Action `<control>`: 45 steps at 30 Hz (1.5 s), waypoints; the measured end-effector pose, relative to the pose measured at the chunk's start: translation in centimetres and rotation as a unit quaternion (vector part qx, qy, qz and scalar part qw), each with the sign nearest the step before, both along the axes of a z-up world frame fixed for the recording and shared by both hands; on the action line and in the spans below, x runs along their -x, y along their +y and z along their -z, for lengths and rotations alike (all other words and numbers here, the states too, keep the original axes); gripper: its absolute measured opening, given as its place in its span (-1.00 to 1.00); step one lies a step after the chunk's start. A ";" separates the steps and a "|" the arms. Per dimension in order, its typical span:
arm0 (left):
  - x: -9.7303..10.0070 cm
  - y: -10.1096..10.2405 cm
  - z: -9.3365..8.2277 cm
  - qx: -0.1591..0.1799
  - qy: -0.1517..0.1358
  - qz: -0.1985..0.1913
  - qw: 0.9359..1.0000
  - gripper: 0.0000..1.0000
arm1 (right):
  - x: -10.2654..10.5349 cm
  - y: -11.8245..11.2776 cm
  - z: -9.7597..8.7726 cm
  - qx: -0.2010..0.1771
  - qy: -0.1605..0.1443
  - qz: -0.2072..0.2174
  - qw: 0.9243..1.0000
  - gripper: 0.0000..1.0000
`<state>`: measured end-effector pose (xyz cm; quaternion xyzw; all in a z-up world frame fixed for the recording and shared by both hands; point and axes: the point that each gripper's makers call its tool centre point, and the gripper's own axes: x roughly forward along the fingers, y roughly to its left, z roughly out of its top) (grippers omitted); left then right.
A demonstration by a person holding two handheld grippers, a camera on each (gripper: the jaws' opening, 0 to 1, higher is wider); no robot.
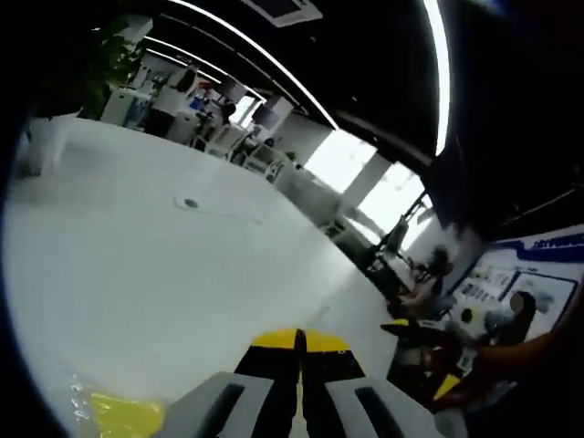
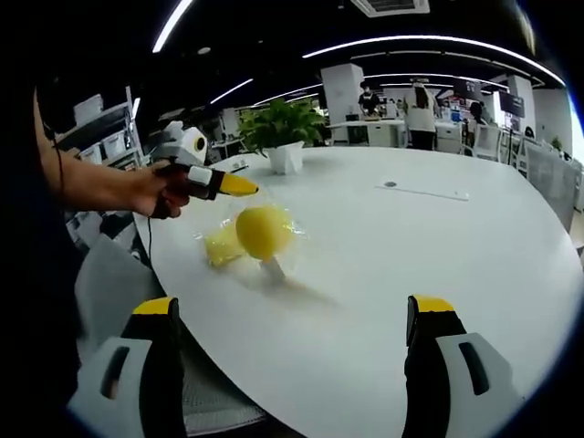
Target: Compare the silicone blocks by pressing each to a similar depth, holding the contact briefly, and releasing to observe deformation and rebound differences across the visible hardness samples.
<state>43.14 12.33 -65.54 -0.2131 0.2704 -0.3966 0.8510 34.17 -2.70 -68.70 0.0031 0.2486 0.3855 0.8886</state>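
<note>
A rounded yellow silicone piece (image 2: 262, 231) sits on the white table (image 2: 429, 237) in clear crinkled plastic, with a flatter yellow piece (image 2: 219, 246) beside it and a small white stub (image 2: 272, 267) under its near side. My left gripper (image 2: 242, 187), held by a hand, hovers just above and behind them, yellow tips shut with nothing between. In the left gripper view its jaws (image 1: 299, 339) are pressed together over the table, and a yellow piece in plastic (image 1: 119, 415) lies at lower left. My right gripper (image 2: 292, 306) stands wide open, well short of the pieces.
A potted plant (image 2: 286, 128) stands at the table's far side, and a small round disc (image 2: 391, 184) lies on the table at the right. A grey chair (image 2: 109, 274) is off the table's near-left edge. People (image 2: 422, 109) and desks stand in the background.
</note>
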 end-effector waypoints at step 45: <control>3.8 -1.1 -13.0 0.052 -0.116 0.053 0.990 -1.00 | -2.1 1.5 -6.1 -0.073 -0.075 -0.024 0.994 0.93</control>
